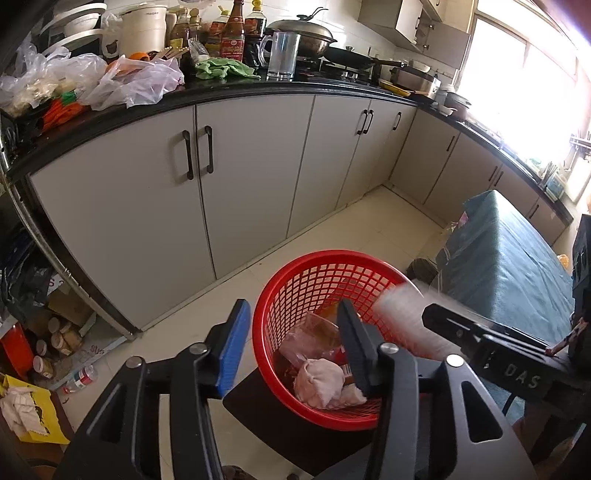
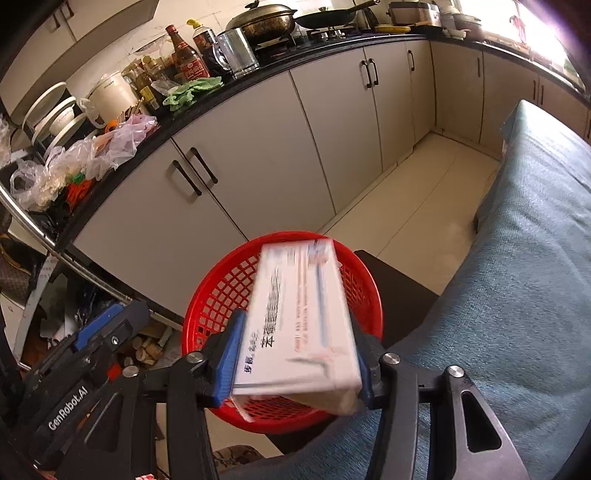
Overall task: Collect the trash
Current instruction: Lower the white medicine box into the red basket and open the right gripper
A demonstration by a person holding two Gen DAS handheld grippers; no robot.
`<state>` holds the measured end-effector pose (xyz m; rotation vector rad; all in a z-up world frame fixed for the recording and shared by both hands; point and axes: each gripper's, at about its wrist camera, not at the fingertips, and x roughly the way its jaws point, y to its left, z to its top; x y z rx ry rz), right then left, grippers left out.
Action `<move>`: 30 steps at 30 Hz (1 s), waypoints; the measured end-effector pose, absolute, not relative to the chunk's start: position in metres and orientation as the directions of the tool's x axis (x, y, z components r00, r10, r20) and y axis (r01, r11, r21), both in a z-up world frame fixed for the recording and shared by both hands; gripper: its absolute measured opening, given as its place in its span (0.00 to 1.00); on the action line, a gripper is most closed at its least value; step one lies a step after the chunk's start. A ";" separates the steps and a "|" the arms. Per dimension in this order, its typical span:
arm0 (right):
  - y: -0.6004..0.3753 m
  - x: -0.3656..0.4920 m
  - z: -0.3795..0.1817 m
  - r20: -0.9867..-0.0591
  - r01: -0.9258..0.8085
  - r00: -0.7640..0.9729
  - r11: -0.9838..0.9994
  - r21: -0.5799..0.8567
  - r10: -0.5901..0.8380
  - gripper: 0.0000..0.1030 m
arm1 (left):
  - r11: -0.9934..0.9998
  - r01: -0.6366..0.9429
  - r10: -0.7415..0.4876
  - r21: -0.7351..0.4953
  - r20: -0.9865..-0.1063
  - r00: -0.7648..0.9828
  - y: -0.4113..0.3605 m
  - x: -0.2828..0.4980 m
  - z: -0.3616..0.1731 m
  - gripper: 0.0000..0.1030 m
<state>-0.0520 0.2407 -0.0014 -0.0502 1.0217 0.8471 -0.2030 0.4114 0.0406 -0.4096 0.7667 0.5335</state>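
Home kitchen, cabinets point(image 1: 251, 166), wok point(image 1: 301, 35) on stove, sauce bottles point(image 1: 232, 33)

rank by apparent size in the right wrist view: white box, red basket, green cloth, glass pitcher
1. red basket
2. white box, enlarged by nearness, so close to the basket
3/4. green cloth and glass pitcher look alike

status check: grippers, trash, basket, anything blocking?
Left gripper open, empty, over the red basket. Right gripper has the white box between its jaws above the basket; pad contact unclear. Wrappers already inside. Nothing blocking.
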 end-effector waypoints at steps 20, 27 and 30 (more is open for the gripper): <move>0.177 -0.057 0.015 -0.735 -0.568 0.322 0.743 0.354 0.597 0.73 | 0.812 -0.566 0.307 -0.143 -0.719 0.623 0.385 -0.212 0.061 0.71; 0.127 -0.061 0.024 -0.713 -0.522 0.373 0.770 0.367 0.594 0.75 | 0.846 -0.518 0.292 -0.123 -0.706 0.645 0.349 -0.211 0.076 0.74; 0.103 -0.062 0.027 -0.707 -0.501 0.393 0.782 0.371 0.587 0.76 | 0.865 -0.490 0.284 -0.107 -0.701 0.654 0.331 -0.207 0.081 0.74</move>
